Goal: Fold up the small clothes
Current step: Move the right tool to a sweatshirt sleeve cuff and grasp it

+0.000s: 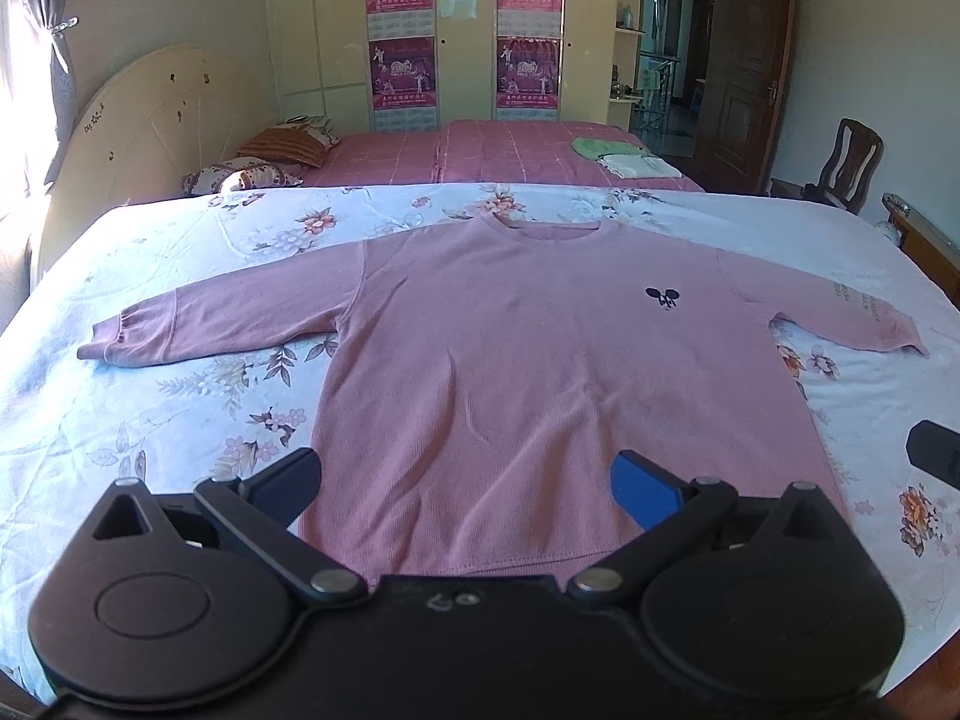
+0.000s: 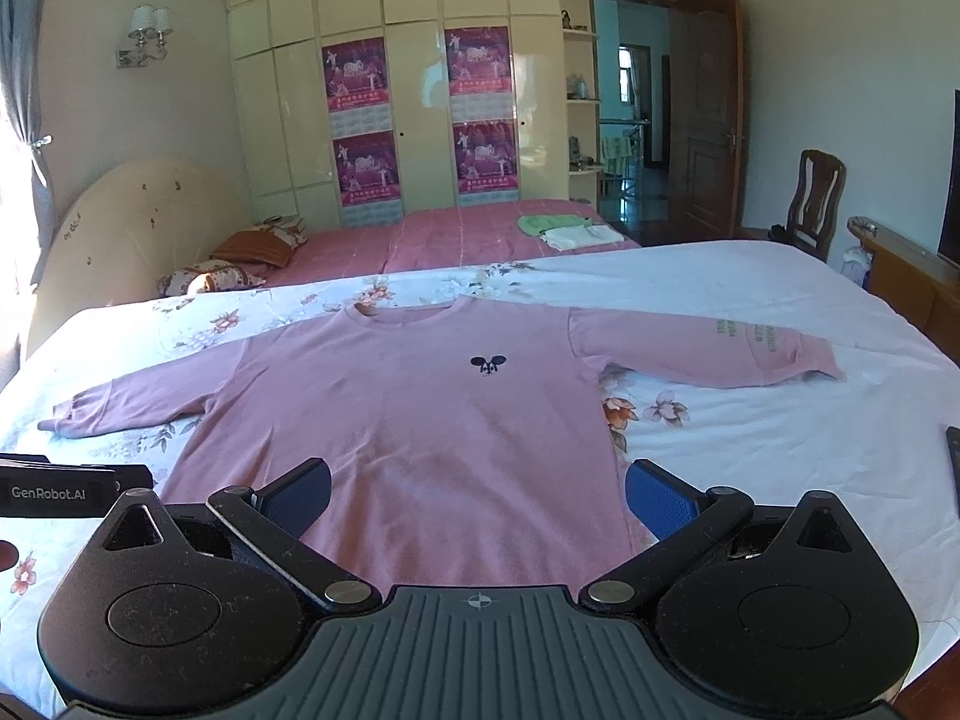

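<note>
Both hand-held grippers hover low over the near hem of the garment with their blue-padded fingers spread wide and nothing between them: the left gripper sits over the hem's left half, the right gripper toward the hem's right corner. In the right wrist view the left gripper's black body, lettered GenRobot.AI, shows at the left edge.

Spread flat and face up lies the pink long-sleeved knit sweatshirt — round neck away from the cameras, both sleeves stretched out to the sides, a small black embroidered emblem on the chest and pale lettering on the sleeve toward the right.

It rests on a white bedsheet with a pink and brown flower print, covering a wide bed. Beyond that lies a pink checked bedspread, with a brown striped pillow and a floral pillow at the cream rounded headboard; a green cloth and a folded white cloth lie near its far right corner.

Against the back wall stands a cream wardrobe bearing four purple calendar posters. An open brown wooden door and a dark wooden chair are to the right — a grey curtain hangs at the left.
</note>
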Available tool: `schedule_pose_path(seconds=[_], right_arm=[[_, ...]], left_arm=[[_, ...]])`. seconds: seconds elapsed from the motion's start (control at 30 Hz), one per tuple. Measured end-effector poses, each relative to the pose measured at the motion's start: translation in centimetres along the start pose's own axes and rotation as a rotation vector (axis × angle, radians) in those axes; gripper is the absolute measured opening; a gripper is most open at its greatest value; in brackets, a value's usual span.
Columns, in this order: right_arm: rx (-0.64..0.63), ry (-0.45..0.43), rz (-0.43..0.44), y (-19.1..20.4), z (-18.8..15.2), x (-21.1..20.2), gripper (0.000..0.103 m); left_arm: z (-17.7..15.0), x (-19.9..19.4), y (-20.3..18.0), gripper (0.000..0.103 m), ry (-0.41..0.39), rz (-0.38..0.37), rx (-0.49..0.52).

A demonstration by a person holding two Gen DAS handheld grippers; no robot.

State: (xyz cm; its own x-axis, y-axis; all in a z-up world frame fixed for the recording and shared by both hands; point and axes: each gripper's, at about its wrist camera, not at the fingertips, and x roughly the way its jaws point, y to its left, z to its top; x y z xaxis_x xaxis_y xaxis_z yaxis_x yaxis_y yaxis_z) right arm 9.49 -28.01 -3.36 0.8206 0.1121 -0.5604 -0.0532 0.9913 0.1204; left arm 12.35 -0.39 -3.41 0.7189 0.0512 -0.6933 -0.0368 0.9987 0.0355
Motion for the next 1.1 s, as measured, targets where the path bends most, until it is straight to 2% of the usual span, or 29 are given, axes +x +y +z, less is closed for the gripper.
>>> schedule_pose_path(seconds=[0.27,0.57,0.87,1.1], right_arm=[[-0.003,0.011,-0.035,-2.5,1.8,4.0,0.103],[0.003,0.03,-0.067,-7.4,4.2,8.9,0.103],[0.041,0.053,-0.096,-14.5,5.9,15.6,0.103],[0.121,0.081,-0.179,-21.9,6.7,21.3,0.102]], left_arm=[[2.3,3.7,-1.6,0.103,0.015,0.02,0.002],[5.1,8.3,-4.6,0.103,0.036,0.031,0.009],[7.3,14.5,-8.7,0.103,0.074,0.004,0.023],[8.7,19.6,-11.4,0.102,0.102,0.015,0.04]])
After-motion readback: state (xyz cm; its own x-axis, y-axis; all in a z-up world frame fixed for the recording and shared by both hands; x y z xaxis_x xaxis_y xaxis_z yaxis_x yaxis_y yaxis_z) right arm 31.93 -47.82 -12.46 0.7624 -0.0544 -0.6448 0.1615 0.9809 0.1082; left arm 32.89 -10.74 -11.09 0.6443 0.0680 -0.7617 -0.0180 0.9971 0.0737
